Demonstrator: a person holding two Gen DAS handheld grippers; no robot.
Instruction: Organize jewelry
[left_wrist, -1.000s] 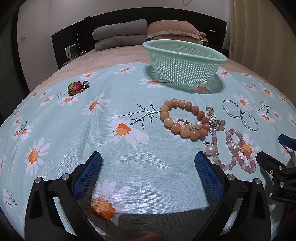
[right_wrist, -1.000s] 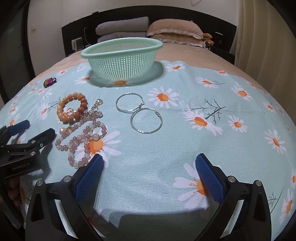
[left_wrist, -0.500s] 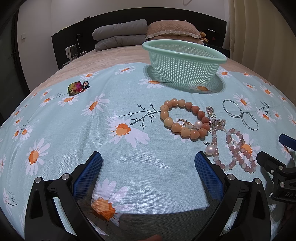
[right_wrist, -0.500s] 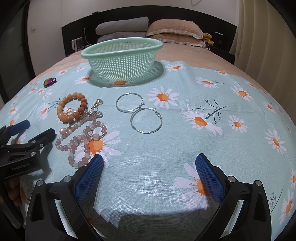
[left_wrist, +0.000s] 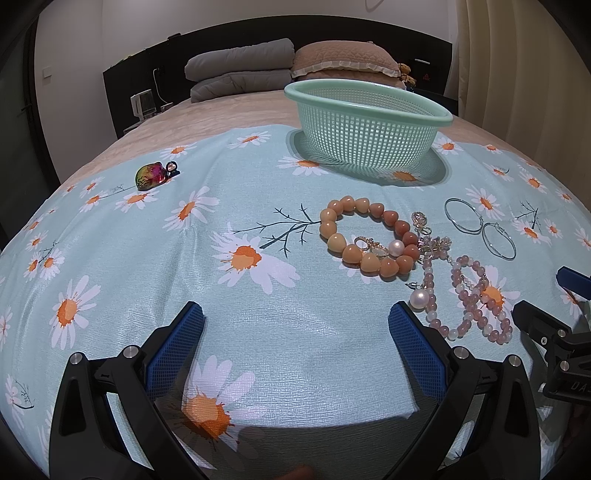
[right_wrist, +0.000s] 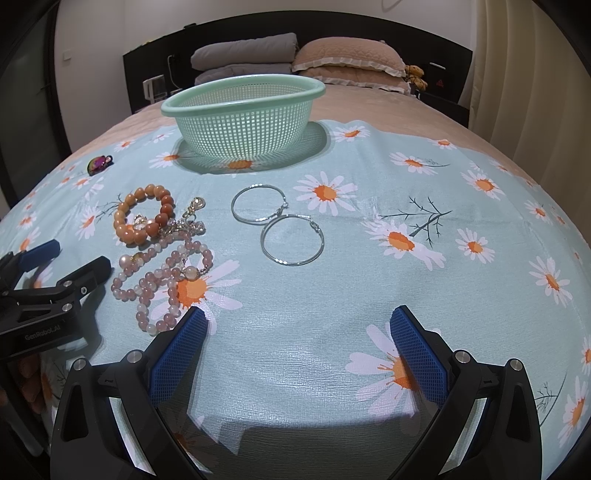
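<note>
A green mesh basket (left_wrist: 369, 122) stands at the back of the daisy-print cloth; it also shows in the right wrist view (right_wrist: 243, 114). An orange bead bracelet (left_wrist: 365, 236), a pink bead string (left_wrist: 476, 302) with a pearl, and small gold charms lie in a cluster in front of it. Two silver hoop earrings (right_wrist: 277, 225) lie to the cluster's right. An iridescent charm (left_wrist: 149, 176) lies far left. My left gripper (left_wrist: 295, 332) is open and empty, short of the orange bracelet. My right gripper (right_wrist: 295, 332) is open and empty, near the pink beads and hoops.
The cloth (left_wrist: 258, 206) covers a bed with grey and tan pillows (left_wrist: 288, 70) against a dark headboard. A curtain (right_wrist: 535, 74) hangs on the right. The cloth's front edge lies just under both grippers.
</note>
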